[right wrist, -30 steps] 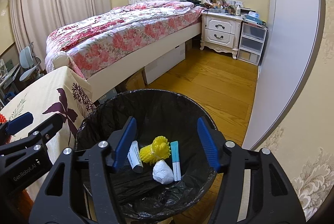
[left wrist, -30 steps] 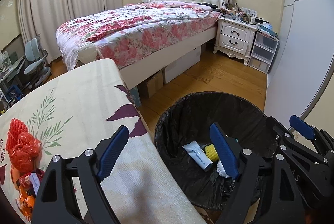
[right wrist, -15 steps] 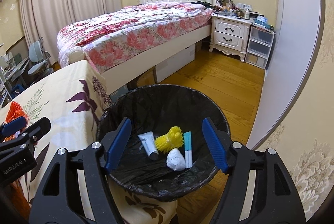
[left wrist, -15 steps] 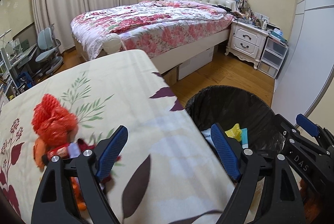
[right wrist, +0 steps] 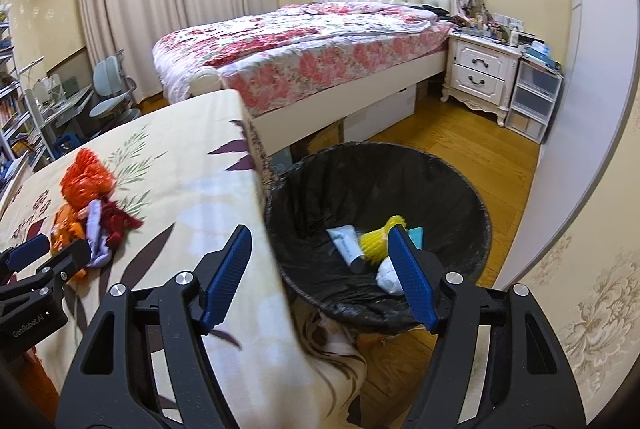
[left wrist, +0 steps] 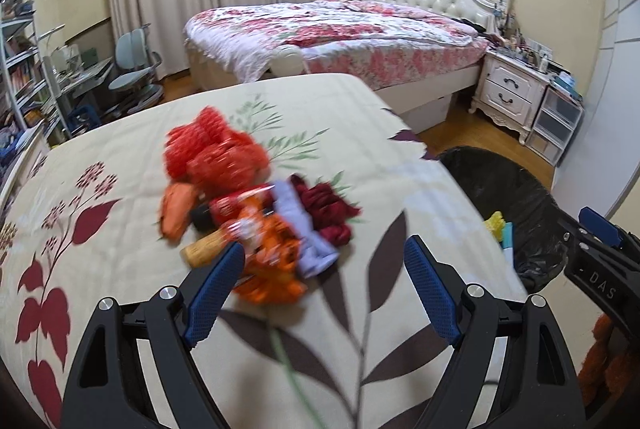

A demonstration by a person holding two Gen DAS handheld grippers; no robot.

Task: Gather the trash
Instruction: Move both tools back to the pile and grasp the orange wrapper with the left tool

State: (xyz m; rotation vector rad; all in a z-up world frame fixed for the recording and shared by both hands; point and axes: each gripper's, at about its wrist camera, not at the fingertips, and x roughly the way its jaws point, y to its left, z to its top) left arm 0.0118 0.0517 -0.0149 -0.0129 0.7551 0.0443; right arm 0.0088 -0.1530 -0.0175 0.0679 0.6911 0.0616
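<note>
A heap of trash lies on the floral tablecloth (left wrist: 120, 157): a red net bag (left wrist: 212, 153), orange wrappers (left wrist: 272, 261), a lilac paper (left wrist: 308, 229), a dark red cloth (left wrist: 328, 209) and a cork (left wrist: 204, 249). My left gripper (left wrist: 324, 289) is open and empty just in front of the heap. The heap also shows in the right wrist view (right wrist: 88, 205). The black-lined bin (right wrist: 440, 169) stands on the floor at the table's right edge and holds a white tube (right wrist: 344, 243), a yellow net (right wrist: 376, 241) and a white wad (right wrist: 388, 275). My right gripper (right wrist: 320, 273) is open and empty above the bin's near rim.
A bed (right wrist: 304, 45) with a floral quilt stands behind the table. A white nightstand (right wrist: 480, 69) and plastic drawers (right wrist: 532, 101) stand at the right by the wall. A desk chair (left wrist: 132, 69) and shelves are at the far left.
My left gripper has swung left from over the bin to over the table, and the trash heap is now right before it. My right gripper has drifted slightly left and stays over the bin.
</note>
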